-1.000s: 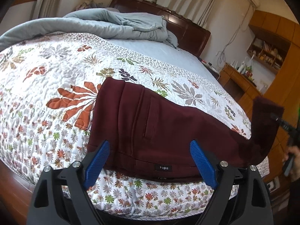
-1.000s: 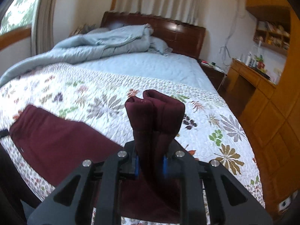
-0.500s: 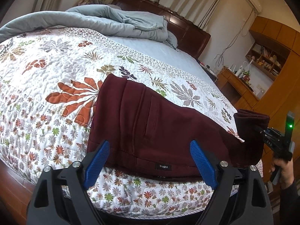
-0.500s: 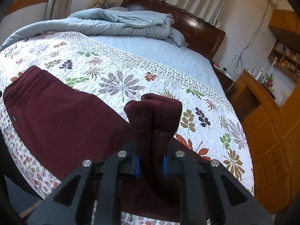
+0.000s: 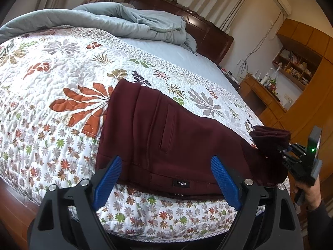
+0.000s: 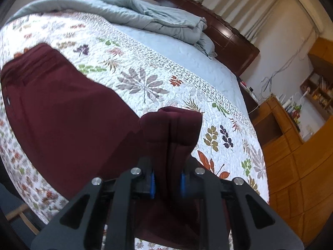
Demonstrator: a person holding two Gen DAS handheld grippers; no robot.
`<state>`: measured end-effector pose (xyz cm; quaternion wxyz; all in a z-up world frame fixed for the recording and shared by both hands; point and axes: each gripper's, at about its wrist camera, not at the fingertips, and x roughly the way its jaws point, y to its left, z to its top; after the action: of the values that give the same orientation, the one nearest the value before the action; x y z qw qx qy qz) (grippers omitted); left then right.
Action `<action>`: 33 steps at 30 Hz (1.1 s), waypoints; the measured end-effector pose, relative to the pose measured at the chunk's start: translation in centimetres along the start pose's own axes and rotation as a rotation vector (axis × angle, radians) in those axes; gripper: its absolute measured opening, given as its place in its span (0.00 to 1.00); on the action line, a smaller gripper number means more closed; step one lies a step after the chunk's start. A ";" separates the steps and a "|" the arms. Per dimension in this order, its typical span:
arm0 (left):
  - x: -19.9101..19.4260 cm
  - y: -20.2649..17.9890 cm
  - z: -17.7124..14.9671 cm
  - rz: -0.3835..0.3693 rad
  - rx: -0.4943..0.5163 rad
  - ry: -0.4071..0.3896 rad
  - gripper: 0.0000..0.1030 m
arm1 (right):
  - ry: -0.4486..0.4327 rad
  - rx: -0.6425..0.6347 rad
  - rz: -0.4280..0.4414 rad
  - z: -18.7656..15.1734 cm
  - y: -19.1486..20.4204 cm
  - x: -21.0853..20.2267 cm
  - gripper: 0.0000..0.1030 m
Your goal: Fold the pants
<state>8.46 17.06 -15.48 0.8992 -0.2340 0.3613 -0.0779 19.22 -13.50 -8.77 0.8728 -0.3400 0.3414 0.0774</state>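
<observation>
Dark maroon pants (image 5: 166, 137) lie along the near edge of the bed on a floral quilt (image 5: 62, 87), waistband with a small label toward me. My left gripper (image 5: 166, 177) is open, its blue fingers either side of the waistband, holding nothing. My right gripper (image 6: 166, 182) is shut on the bunched leg end of the pants (image 6: 172, 129), held just above the quilt (image 6: 145, 79). The right gripper also shows in the left wrist view (image 5: 291, 156) at the far right, gripping the leg end (image 5: 270, 137).
A crumpled grey-blue duvet (image 5: 124, 23) lies at the head of the bed before a dark wooden headboard (image 5: 208, 33). Wooden cabinets and shelves (image 5: 291, 79) stand to the right. The bed's front edge drops to a wood floor (image 5: 12, 204).
My right gripper has lowered the held leg end toward the quilt and tilted downward. The left gripper has stayed open at the waistband, shifting only slightly.
</observation>
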 end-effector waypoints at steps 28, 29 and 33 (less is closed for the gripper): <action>-0.9 1.5 -0.2 -0.064 -0.056 -0.014 0.85 | 0.021 -0.533 -0.181 -4.9 10.4 1.3 0.45; -0.9 1.4 -0.2 -0.064 -0.053 -0.012 0.85 | 0.018 -0.526 -0.171 -4.8 10.4 0.9 0.45; -0.7 1.1 -0.1 -0.055 -0.041 -0.009 0.85 | 0.005 -0.459 -0.081 -4.2 10.1 -1.5 0.45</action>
<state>7.86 18.20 -15.67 0.8935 -0.2624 0.3521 -0.0939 12.07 -8.48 -15.47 0.7743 -0.5431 0.3029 0.1170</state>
